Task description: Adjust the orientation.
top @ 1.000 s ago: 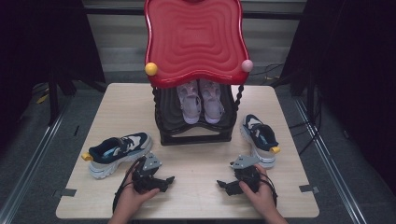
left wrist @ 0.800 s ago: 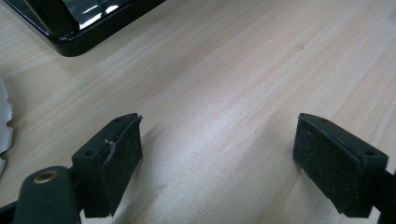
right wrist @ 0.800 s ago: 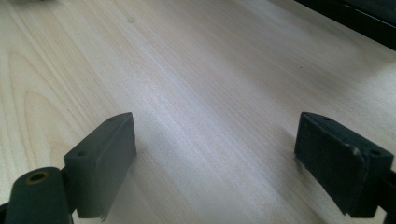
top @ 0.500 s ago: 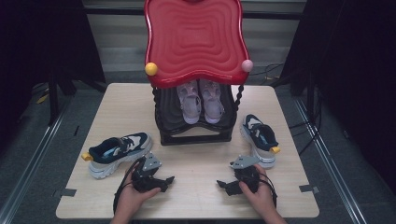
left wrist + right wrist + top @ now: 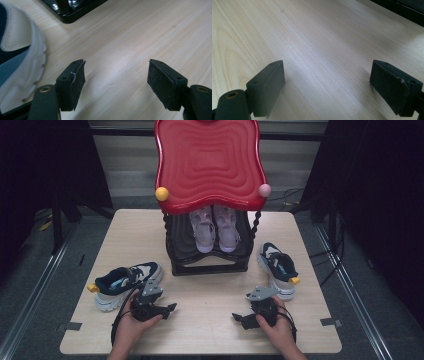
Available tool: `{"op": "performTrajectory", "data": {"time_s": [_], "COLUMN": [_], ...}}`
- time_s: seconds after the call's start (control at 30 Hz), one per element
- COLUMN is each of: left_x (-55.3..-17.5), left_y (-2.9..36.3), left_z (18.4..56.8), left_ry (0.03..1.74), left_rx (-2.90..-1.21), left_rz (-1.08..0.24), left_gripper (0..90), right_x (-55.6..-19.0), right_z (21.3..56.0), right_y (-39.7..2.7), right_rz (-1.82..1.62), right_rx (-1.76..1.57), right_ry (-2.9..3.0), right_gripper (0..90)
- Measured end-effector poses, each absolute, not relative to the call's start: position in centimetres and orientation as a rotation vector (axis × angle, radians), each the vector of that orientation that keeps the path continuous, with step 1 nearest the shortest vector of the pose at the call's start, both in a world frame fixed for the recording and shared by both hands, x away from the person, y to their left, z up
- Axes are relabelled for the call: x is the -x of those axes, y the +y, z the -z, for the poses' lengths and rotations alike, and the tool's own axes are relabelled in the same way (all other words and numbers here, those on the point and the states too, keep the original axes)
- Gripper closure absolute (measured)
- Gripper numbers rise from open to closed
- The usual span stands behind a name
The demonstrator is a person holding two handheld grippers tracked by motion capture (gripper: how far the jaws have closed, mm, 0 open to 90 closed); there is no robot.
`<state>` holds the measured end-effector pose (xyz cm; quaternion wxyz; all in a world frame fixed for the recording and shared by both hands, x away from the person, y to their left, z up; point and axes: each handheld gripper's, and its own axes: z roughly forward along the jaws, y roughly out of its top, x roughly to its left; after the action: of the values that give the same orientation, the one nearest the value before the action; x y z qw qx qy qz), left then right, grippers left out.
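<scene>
1. The left shoe [image 5: 125,284] lies at the table's [image 5: 210,330] left edge, long axis crosswise, toe toward the rack [image 5: 210,255].
2. The left gripper [image 5: 167,310], just beside it, lies low, jaws closing, nothing between.
3. The right gripper [image 5: 239,318] rests agape, empty.

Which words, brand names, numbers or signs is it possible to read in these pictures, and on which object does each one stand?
No text can be read in any view.
Blue shoe at the left: no readable label; any mark is too small.
Blue shoe at the right: the same.
Pale shoes on the black rack: nothing legible.
Red wavy top: ridges, no writing.
Table: bare wood grain.
</scene>
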<state>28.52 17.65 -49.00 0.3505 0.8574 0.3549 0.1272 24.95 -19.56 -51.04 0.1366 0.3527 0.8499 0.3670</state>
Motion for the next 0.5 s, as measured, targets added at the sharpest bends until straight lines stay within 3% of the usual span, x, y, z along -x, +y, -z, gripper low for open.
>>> {"op": "performTrajectory", "data": {"time_s": [0.33,0.5], "left_x": [-29.5,-30.0], "left_y": [19.1,19.4], "left_z": [48.6,48.6], "left_ry": [0.996,1.032], "left_rx": [-2.260,-2.267], "left_rz": [-0.353,-0.374], "left_gripper": [52.1,71.0], "right_x": [-24.9,-24.9], "right_z": [51.0,51.0], "right_y": [-19.6,-19.6], "right_rz": [-1.062,-1.062], "right_rx": [-1.022,-1.021], "right_ry": [2.460,2.460], "right_gripper": [12.2,12.1]}}
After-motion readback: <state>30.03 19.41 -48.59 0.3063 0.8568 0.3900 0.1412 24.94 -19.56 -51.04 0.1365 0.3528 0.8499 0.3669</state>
